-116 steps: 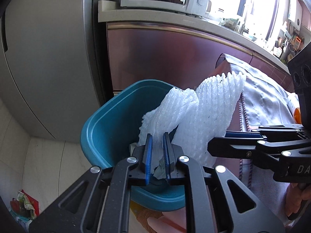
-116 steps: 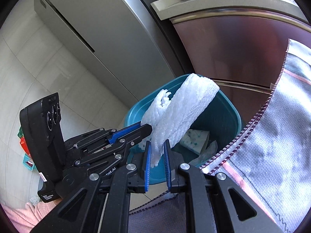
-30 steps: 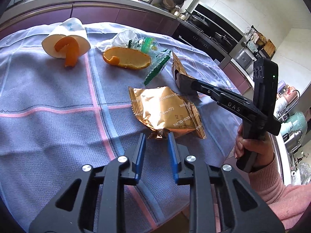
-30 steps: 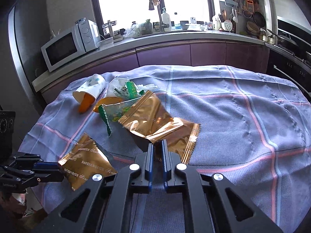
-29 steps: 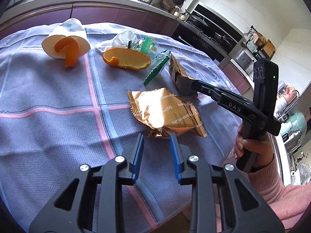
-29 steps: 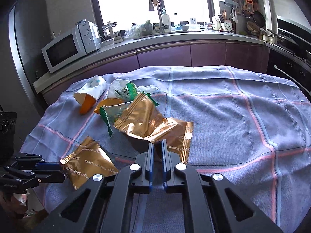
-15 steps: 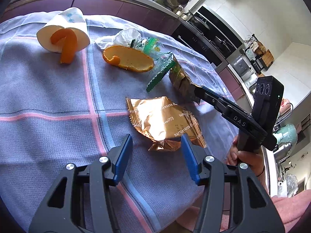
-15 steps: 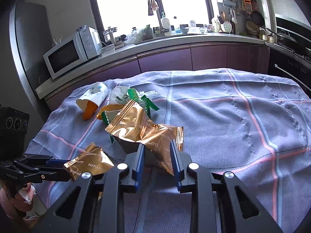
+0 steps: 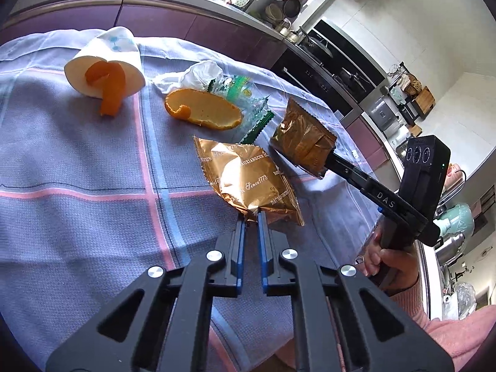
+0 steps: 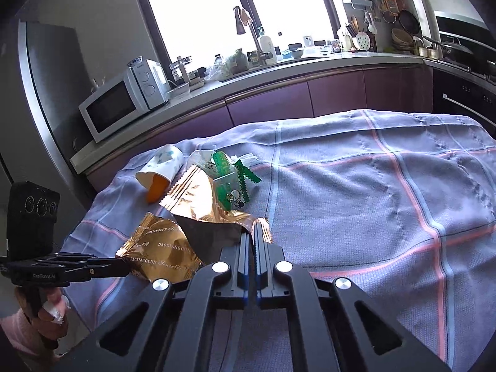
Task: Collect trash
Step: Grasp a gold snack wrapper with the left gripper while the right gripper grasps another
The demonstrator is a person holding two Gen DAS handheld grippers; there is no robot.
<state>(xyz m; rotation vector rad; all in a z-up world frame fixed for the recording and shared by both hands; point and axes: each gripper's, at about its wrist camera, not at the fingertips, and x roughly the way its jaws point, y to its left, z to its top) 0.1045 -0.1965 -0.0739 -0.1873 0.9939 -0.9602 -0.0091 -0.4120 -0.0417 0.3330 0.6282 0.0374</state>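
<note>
— At the table edge: what do the claws hold?
— Left gripper point(image 9: 251, 214) pinches the near corner of a gold wrapper point(image 9: 248, 179); right gripper point(image 10: 251, 232) is clamped on a second gold wrapper point(image 10: 201, 198), lifted off the tablecloth point(image 10: 372, 201).
— Beyond them?
— Orange peel point(image 9: 203, 113), a green-printed wrapper point(image 10: 228, 175), a tipped paper cup point(image 9: 107, 62) farthest.

Open cloth right of the tools, litter crowding ahead and left

Bare tablecloth point(image 10: 387, 204) right of the right gripper point(image 10: 251, 234); ahead and left, blocked by green wrapper point(image 10: 231, 183), tipped paper cup point(image 10: 161, 167), orange peel point(image 9: 203, 113), crumpled tissue point(image 9: 198, 73), with the left gripper point(image 9: 251, 214) close alongside.
</note>
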